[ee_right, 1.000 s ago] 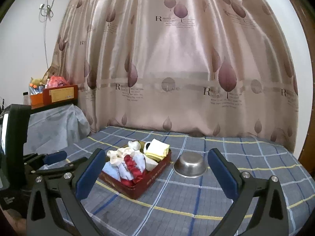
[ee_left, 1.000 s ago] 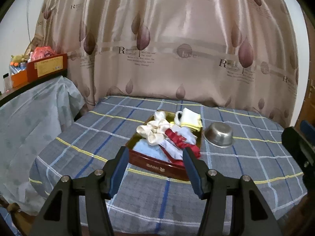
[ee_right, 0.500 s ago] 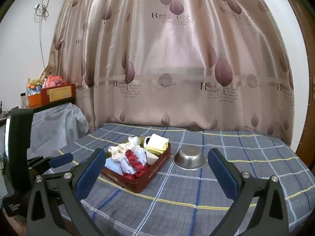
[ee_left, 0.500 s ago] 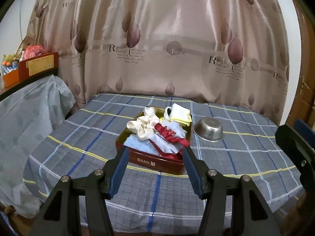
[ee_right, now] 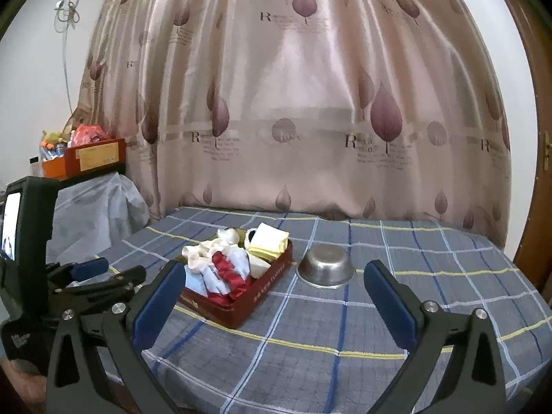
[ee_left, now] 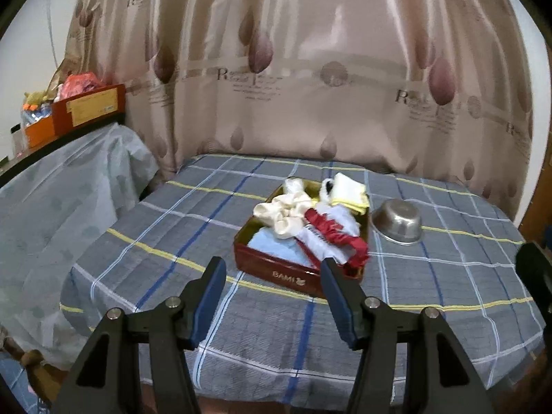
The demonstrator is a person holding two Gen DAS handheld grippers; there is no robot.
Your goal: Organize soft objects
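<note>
A red tin box (ee_left: 276, 272) (ee_right: 265, 293) sits mid-table on a grey plaid cloth. It is heaped with soft items: a cream scrunchie (ee_left: 286, 212), a red ribbon piece (ee_left: 339, 234) (ee_right: 227, 269), a light blue cloth (ee_left: 276, 246), white cloths and a folded yellow-white cloth (ee_left: 348, 189) (ee_right: 269, 241). My left gripper (ee_left: 272, 269) hovers just short of the box's front wall, open and empty. My right gripper (ee_right: 274, 276) stands wide open and empty, with box and bowl seen between its fingers. The left gripper (ee_right: 103, 270) also shows in the right wrist view.
A steel bowl (ee_left: 396, 220) (ee_right: 326, 269) rests on the cloth right of the box. A patterned curtain (ee_right: 293, 103) hangs behind the table. At left, a plastic-covered piece of furniture (ee_left: 51, 200) carries orange and red boxes (ee_left: 86, 107). A brown door (ee_right: 538, 138) stands at right.
Both views shifted slightly; the box sits a little differently in frame. Neither gripper's opening changed and nothing was taken hold of.
</note>
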